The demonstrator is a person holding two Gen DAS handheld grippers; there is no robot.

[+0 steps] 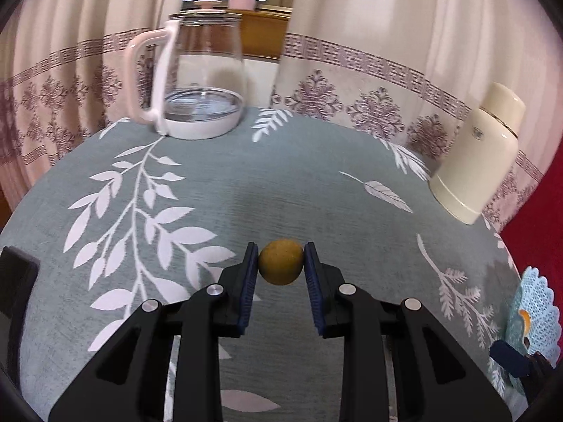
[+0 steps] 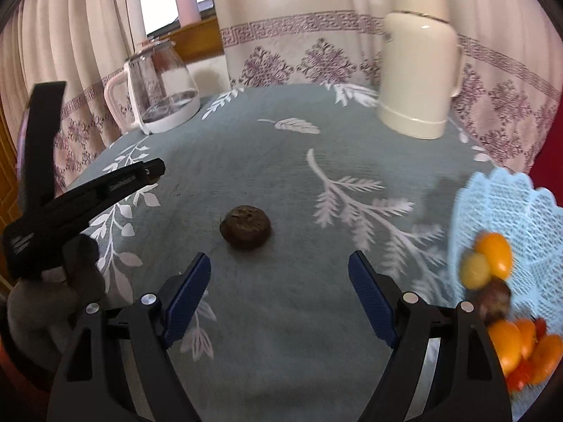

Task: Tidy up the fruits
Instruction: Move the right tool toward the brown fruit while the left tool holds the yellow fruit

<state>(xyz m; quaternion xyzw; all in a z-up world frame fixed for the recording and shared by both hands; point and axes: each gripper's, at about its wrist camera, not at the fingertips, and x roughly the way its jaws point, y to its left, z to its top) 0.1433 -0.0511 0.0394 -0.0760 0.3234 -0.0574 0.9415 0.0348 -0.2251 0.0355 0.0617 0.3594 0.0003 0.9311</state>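
My left gripper (image 1: 281, 263) is shut on a small round yellow-brown fruit (image 1: 281, 262), held between its blue pads just above the grey-green leaf-print tablecloth (image 1: 218, 190). In the right wrist view that same left gripper (image 2: 155, 172) reaches in from the left edge. My right gripper (image 2: 279, 270) stands open, and a dark brown round fruit (image 2: 245, 227) lies on the cloth just beyond its fingertips. At the right, a light blue mesh basket (image 2: 510, 207) holds several orange, yellow and red fruits (image 2: 492, 253) and one brown one.
A glass kettle with a white handle (image 1: 197, 81) stands at the table's back left. A cream thermos (image 2: 418, 59) stands at the back right. Patterned curtains hang behind the table. A pink bottle (image 2: 186, 1) sits on the window sill.
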